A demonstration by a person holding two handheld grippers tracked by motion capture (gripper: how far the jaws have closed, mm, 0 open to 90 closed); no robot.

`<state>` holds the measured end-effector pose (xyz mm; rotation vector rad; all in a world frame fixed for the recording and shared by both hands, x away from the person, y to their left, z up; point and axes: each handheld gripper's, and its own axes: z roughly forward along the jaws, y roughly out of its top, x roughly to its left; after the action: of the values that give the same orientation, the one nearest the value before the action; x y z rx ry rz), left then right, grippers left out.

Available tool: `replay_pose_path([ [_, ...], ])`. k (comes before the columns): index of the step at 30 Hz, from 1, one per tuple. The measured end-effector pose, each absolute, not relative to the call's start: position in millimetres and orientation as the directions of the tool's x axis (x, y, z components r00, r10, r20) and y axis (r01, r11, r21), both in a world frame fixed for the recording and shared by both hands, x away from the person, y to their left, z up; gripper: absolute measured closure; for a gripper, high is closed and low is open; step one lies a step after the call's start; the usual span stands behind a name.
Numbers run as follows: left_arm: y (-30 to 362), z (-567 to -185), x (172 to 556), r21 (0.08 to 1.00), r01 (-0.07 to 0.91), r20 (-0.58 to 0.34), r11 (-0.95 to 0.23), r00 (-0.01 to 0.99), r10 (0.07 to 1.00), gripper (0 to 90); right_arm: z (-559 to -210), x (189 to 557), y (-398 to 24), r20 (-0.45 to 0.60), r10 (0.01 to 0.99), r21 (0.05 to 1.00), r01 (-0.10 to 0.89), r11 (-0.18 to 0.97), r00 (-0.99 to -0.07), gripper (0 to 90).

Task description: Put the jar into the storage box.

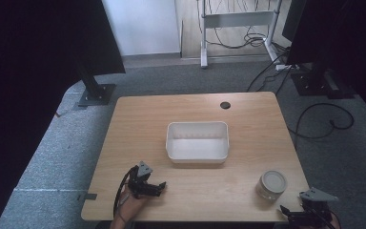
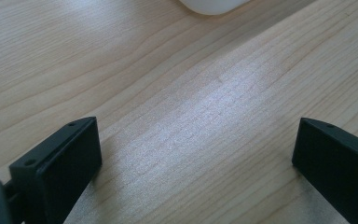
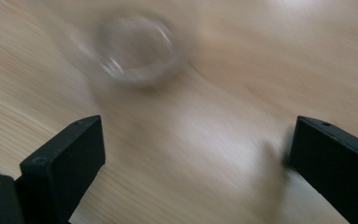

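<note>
On the wooden table over grey carpet, both grippers' fingers are spread.

A lab or office test space: wooden desk on grey carpet, loose floor cables, black stands around it.

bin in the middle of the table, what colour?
White bin, plain, no pattern. Clearest in the high view.

White tub, pale wood-grain table, black claws
</note>
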<state>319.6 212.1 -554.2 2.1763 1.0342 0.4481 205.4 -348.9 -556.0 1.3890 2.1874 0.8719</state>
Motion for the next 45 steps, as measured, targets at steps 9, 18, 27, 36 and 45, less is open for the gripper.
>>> replay_pose_path([
  [9,212.2,-554.2,319.5,0.702,0.549,0.018,-0.454,0.624,0.782,1.0,-559.9,202.0,-349.0,0.018,0.919,0.687,0.673,0.275,-0.394,0.0],
  [18,212.1,-554.3,319.5,0.703,0.549,0.017,-0.452,0.623,0.782,1.0,-558.9,202.9,-348.1,0.018,0.920,0.678,0.681,0.277,-0.391,0.0],
  [27,212.1,-554.3,319.5,0.703,0.549,0.017,-0.452,0.623,0.782,1.0,-558.6,203.6,-346.9,0.019,0.923,0.676,0.685,0.272,-0.385,0.0],
  [36,212.2,-554.2,319.5,0.702,0.549,0.018,-0.454,0.623,0.782,1.0,-554.3,203.6,-344.5,0.027,0.922,0.686,0.678,0.264,-0.386,4.3],
  [45,212.1,-554.2,319.5,0.702,0.550,0.017,-0.453,0.623,0.782,1.0,-546.1,203.6,-341.2,0.026,0.919,0.704,0.659,0.263,-0.394,3.4],
])
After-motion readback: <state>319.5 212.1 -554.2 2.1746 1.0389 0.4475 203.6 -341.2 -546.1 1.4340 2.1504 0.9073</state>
